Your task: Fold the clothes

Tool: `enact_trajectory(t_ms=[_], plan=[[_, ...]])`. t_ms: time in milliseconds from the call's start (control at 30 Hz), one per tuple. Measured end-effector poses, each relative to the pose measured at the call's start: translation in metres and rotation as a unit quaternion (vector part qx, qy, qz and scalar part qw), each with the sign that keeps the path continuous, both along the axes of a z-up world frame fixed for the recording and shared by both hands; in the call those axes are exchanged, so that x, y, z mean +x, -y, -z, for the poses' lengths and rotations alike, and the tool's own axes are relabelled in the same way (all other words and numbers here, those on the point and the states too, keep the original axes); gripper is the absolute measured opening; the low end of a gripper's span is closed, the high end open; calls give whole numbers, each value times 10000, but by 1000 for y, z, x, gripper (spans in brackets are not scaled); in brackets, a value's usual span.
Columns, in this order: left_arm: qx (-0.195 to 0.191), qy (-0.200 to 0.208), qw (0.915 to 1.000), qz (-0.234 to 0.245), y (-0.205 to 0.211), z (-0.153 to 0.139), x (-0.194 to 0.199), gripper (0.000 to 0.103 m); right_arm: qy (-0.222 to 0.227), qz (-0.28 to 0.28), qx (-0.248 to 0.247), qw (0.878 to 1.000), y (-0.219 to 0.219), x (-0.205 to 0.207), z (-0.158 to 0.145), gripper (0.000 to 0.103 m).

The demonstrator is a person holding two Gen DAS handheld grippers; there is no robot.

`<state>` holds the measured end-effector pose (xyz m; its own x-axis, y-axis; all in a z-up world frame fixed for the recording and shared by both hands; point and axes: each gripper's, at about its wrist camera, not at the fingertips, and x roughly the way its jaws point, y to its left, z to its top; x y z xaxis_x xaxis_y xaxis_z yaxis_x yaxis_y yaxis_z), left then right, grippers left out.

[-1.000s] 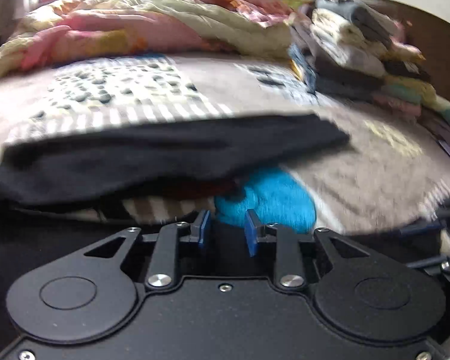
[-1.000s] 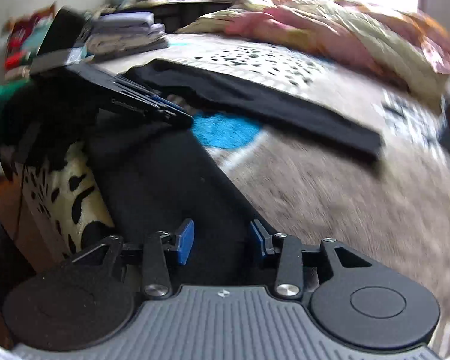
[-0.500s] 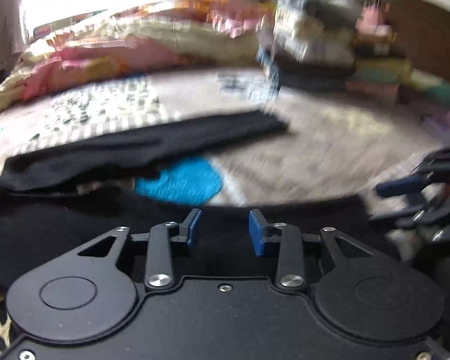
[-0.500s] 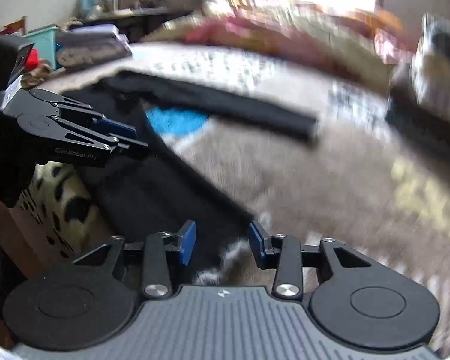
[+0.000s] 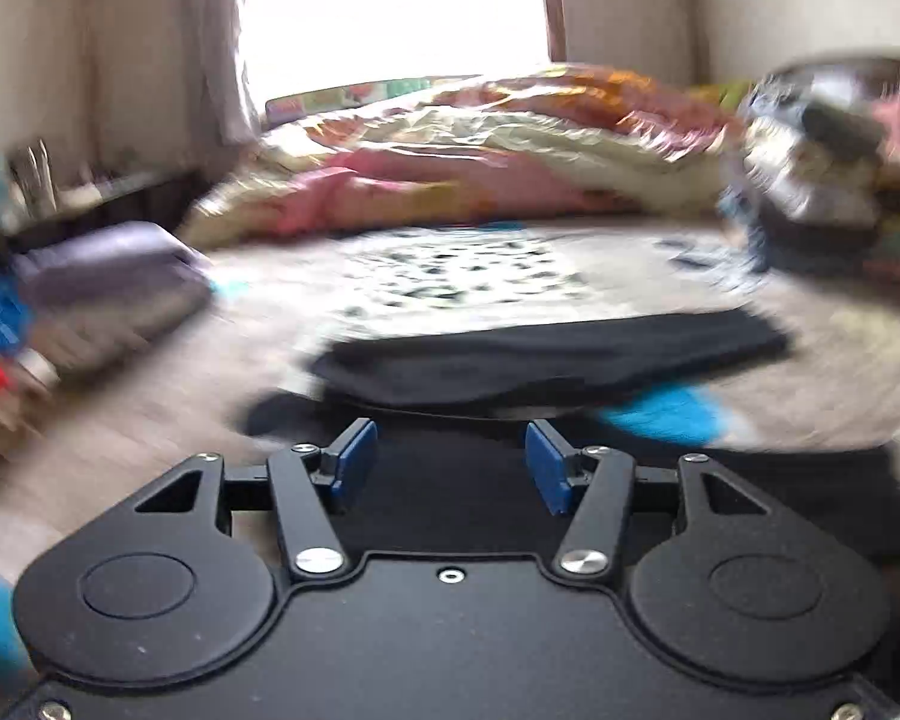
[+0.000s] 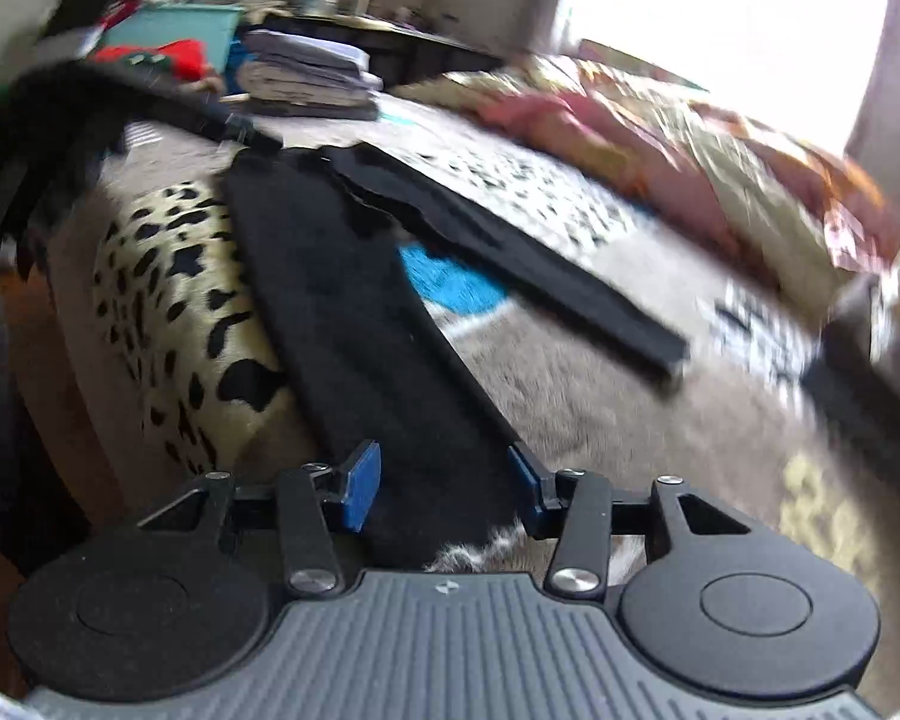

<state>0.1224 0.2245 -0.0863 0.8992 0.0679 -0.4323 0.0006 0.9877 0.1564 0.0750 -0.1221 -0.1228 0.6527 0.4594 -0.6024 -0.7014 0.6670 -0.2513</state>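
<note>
Left hand-held gripper [image 5: 447, 474]: blue pads spread wide, nothing between them; it hovers over the near leg of the garment
Right hand-held gripper [image 6: 444, 480]: pads spread wide, pinching nothing; the end of the near leg lies beneath the gap, contact cannot be told
Black trousers [image 6: 354, 312]: spread on the bed [image 6: 600, 420], two legs forking apart from the far left end; near leg runs along the bed edge toward the right gripper, far leg [image 6: 510, 264] angles off across the blanket
Step in hand (judged): both legs released, the next fold not yet begun
Risk, slide: the near leg lies close to the bed edge over the leopard-print side [image 6: 168, 312]; a one-sided tug would likely drag it off
Risk, shallow pinch: closing on the top layer alone would let the under layer sag and crease
Risk, skew: legs lie apart, so folding before they are laid together would give a crooked result
Risk, sight: both views are motion-blurred, hems hard to place
Blue patch [image 6: 450, 282]: blanket print showing between the legs, no obstacle
Rumpled quilt [image 5: 480, 162]: pink and yellow, far side of the bed, well apart
Folded stack, left [image 6: 306, 78]: beyond the waist end, near
Folded stack, right [image 5: 822, 180]: blurred, well apart from the far leg's end
In the way: nothing lies on the trousers
</note>
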Motion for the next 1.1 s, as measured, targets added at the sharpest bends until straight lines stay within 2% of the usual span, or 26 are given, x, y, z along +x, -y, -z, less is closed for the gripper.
enact_trajectory(t_ms=[67, 133, 167, 233, 300, 333, 400, 433, 500, 600, 700, 800, 867, 933, 967, 1000, 1100], plan=[[649, -64, 9979, 42, -15, -8, 1, 55, 145, -157, -158, 9996, -7, -6, 0, 46], [1296, -152, 9914, 140, -26, -13, 2, 55, 247, -278, -277, 9989, -14, -12, 2, 46], [1632, -195, 9861, 233, -30, -10, 3, 55, 288, -324, -337, 9985, -16, -15, 4, 46], [2402, -332, 9690, 472, -33, 4, 3, 55, 353, -373, -517, 9973, -20, -19, 11, 46], [3189, -438, 9437, 762, -36, 25, 2, 55, 434, -409, -671, 9960, -23, -23, 14, 45], [3596, -484, 9275, 898, -38, 38, 1, 55, 469, -427, -736, 9953, -25, -25, 16, 45], [4388, -530, 8891, 1191, -41, 65, -6, 55, 589, -472, -905, 9930, -28, -28, 19, 45], [4643, -544, 8741, 1323, -42, 76, -7, 55, 651, -498, -994, 9917, -30, -30, 21, 43], [4903, -554, 8573, 1472, -50, 90, -9, 55, 725, -569, -1146, 9891, -32, -31, 26, 39], [5017, -484, 8484, 1616, -56, 102, -7, 52, 809, -656, -1371, 9851, -37, -32, 35, 36], [5226, -421, 8304, 1884, -56, 108, -2, 49, 901, -704, -1620, 9801, -40, -32, 46, 35], [5340, -310, 8179, 2118, -60, 109, 6, 47, 991, -719, -1738, 9771, -41, -33, 52, 34], [5477, -273, 8046, 2278, -62, 112, 12, 39, 1045, -730, -1756, 9762, -42, -33, 54, 34], [5683, -272, 7852, 2444, -61, 118, 16, 24, 1033, -736, -1703, 9772, -40, -31, 55, 31], [5788, -276, 7752, 2515, -60, 121, 17, 20, 1013, -723, -1653, 9784, -39, -30, 54, 30], [5854, -270, 7697, 2534, -59, 123, 18, 18, 994, -709, -1603, 9795, -37, -29, 54, 29], [5888, -134, 7676, 2527, -61, 125, 19, 17, 1037, -687, -1541, 9802, -35, -28, 55, 26]])
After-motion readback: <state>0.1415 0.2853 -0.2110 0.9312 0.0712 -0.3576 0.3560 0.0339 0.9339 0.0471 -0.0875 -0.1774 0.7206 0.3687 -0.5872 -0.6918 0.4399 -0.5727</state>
